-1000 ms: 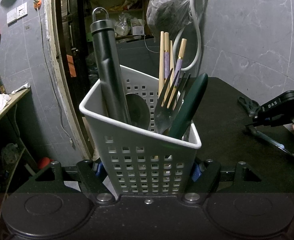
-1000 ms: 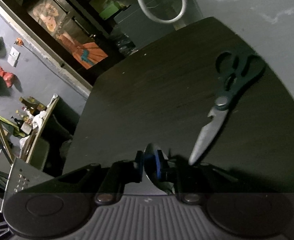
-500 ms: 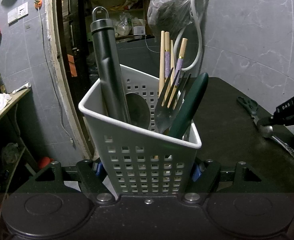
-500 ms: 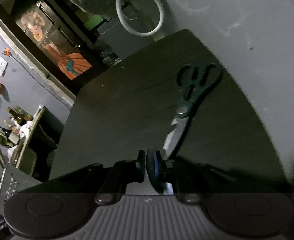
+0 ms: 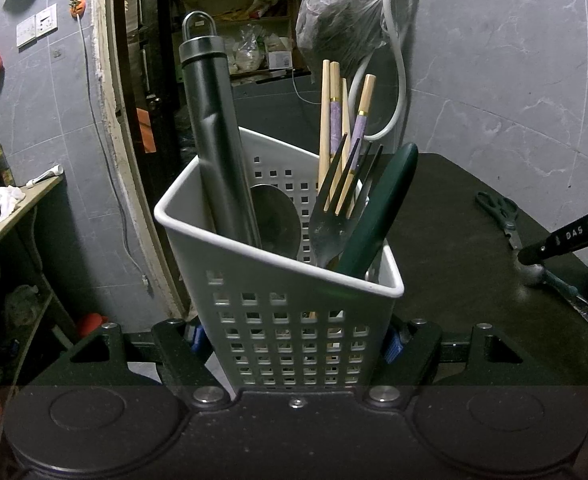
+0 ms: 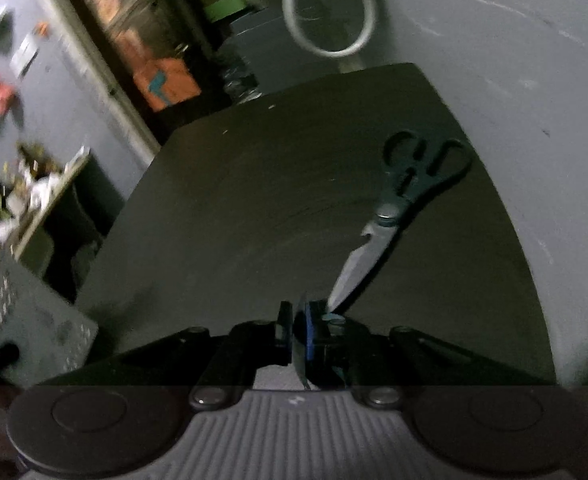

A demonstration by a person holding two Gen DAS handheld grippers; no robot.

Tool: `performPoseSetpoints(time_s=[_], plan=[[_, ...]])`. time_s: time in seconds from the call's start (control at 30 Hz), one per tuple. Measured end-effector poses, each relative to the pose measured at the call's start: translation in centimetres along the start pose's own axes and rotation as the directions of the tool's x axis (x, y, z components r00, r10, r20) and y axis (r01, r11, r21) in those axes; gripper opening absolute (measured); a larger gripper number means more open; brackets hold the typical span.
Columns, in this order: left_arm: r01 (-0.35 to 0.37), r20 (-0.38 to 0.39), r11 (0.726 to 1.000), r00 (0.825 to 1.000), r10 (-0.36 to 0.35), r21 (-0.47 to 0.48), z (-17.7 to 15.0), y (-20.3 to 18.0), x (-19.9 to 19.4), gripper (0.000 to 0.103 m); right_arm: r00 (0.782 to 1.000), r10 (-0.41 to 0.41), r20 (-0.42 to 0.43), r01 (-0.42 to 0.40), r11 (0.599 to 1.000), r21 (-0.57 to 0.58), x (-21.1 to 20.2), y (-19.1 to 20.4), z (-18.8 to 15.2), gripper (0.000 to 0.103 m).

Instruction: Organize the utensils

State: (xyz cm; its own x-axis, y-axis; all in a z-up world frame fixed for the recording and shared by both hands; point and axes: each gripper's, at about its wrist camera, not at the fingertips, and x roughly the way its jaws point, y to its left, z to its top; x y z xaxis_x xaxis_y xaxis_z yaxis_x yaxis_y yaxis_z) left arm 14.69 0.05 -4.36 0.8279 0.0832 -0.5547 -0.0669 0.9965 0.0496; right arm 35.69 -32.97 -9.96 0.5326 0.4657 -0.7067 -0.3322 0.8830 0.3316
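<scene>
My left gripper (image 5: 294, 340) is shut on the wall of a white slotted basket (image 5: 229, 280), one finger on each side. In the basket stand a dark tube-shaped handle (image 5: 213, 140), a spoon bowl (image 5: 273, 220), a fork (image 5: 334, 216), chopsticks (image 5: 334, 112) and a green handle (image 5: 378, 216). At the right, my right gripper (image 5: 532, 254) is shut on a metal spoon (image 5: 532, 273) just behind its bowl. The spoon's handle slopes down to the table. In the right wrist view the spoon (image 6: 302, 344) shows edge-on between the pads of the right gripper (image 6: 300, 328).
Dark-handled scissors (image 6: 410, 200) lie on the dark table (image 6: 253, 200), blade tip close to the right gripper, and show again as scissors (image 5: 498, 208) at the far right. A grey wall bounds the table behind and right. A doorway and a side shelf are on the left.
The right gripper rolled and shifted, so the spoon's bowl turned from face-on to edge-on between the pads. The scissors now sit more upright in its view. The left gripper and basket stayed still.
</scene>
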Motion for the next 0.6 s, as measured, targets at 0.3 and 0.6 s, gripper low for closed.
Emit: performPoseSetpoints(time_s=[0.3,0.6], plan=[[0.000,0.000,1.000,1.000,0.000,-0.001,0.0,0.0,0.0,0.077,0.995,-0.053,-0.081,0.038,0.982,-0.183,0.8,3.6,-0.4,0.007],[0.002,0.001,1.000,1.000,-0.002,-0.002,0.0,0.0,0.1,0.077,1.000,0.005,0.011,-0.003,0.984,-0.180,-2.5,5.8,1.1,0.004]])
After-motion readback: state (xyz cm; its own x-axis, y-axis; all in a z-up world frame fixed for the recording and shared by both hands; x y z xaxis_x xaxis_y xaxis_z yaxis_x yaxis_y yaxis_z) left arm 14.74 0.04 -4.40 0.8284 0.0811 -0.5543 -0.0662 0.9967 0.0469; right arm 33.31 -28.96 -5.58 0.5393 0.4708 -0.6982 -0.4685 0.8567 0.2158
